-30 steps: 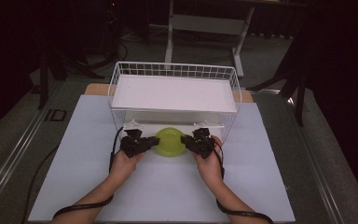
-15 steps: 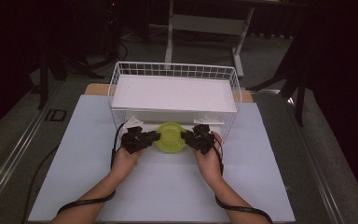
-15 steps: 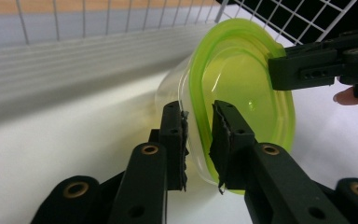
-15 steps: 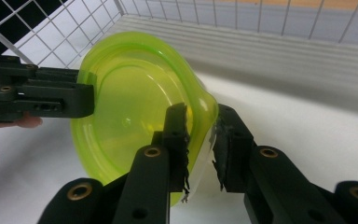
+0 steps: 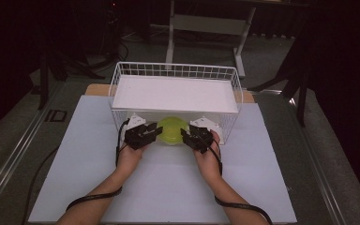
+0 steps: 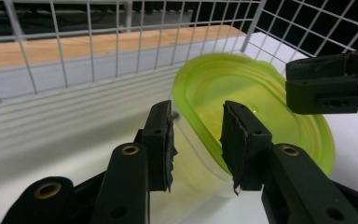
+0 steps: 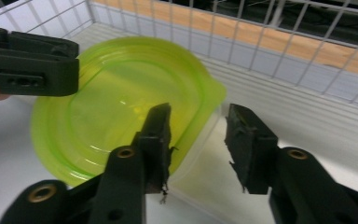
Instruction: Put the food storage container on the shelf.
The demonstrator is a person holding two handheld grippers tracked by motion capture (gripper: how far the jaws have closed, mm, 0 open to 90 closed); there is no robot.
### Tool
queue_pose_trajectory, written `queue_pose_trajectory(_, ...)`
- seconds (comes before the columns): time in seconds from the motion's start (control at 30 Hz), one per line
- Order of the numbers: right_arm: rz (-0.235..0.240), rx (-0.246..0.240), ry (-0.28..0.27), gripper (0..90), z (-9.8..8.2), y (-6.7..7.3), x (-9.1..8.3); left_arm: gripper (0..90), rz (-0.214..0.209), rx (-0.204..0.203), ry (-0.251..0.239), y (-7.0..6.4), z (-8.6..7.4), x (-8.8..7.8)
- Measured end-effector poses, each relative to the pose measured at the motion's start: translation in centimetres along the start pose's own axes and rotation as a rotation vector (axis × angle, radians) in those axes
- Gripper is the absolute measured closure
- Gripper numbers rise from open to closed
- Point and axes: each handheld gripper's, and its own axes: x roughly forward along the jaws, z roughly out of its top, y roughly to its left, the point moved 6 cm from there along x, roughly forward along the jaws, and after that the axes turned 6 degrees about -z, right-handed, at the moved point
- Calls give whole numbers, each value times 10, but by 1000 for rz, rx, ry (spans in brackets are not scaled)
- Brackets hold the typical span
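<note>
A clear tub with a lime-green lid [image 5: 171,131] lies on the white floor at the front foot of the wire basket [image 5: 176,70], under its white panel. My left gripper [image 5: 155,130] is at its left end and my right gripper [image 5: 186,133] at its right end. In the left gripper view the left gripper [image 6: 198,147] straddles the tub's rim [image 6: 200,140]; its jaws have just been opening and the pads stand off it. In the right gripper view the right gripper [image 7: 200,140] straddles the lid's corner [image 7: 205,100], and its jaws have also just been opening.
The basket's wire walls [image 6: 93,46] rise close behind and beside the tub. A pale mat [image 5: 168,187] covers the table in front, where both forearms lie. A wooden strip [image 7: 279,42] runs behind the basket. A white stand [image 5: 206,23] is on the dark floor beyond.
Both grippers carried the green-lidded tub a little farther away, in under the basket's front. Both pairs of jaws have since widened off its ends.
</note>
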Motion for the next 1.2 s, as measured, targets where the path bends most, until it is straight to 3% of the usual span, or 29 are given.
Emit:
queue_pose_trajectory(0.1,-14,11,-11,551,0,-2,2,644,13,5,-1,0,1,2)
queue_pose_trajectory(0.23,-27,30,-36,510,3,-4,5,601,20,-30,-4,2,2,5)
queue_pose_trajectory(0.33,-32,11,-51,504,4,-3,0,595,11,-9,-3,0,1,2)
queue_pose_trajectory(0.6,33,10,-71,475,-5,9,-24,565,-5,5,-9,-8,2,-18)
queue_pose_trajectory(0.77,81,21,-67,561,-12,19,-36,499,-19,3,-9,-16,1,-38)
queue_pose_trajectory(0.8,119,12,-27,677,-20,26,-37,453,-22,5,-15,-18,0,-42)
queue_pose_trajectory(0.93,137,14,35,897,-32,34,-33,331,-64,-36,-23,-24,-7,-52)
queue_pose_trajectory(0.97,137,9,44,898,-34,36,-31,274,-76,-47,-5,-24,-10,-54)
queue_pose_trajectory(1.0,137,6,49,898,-34,37,-29,137,-68,-53,20,-24,-13,-54)
queue_pose_trajectory(1.03,141,12,58,898,-34,38,-26,59,-47,-52,35,-24,-15,-54)
queue_pose_trajectory(1.07,138,15,61,899,-34,39,-25,53,-37,-47,32,-23,-18,-56)
queue_pose_trajectory(1.13,135,17,68,899,-33,40,-19,34,-76,-57,17,-24,-20,-57)
queue_pose_trajectory(1.2,134,24,75,899,-32,41,-14,17,-88,-43,-8,-23,-21,-59)
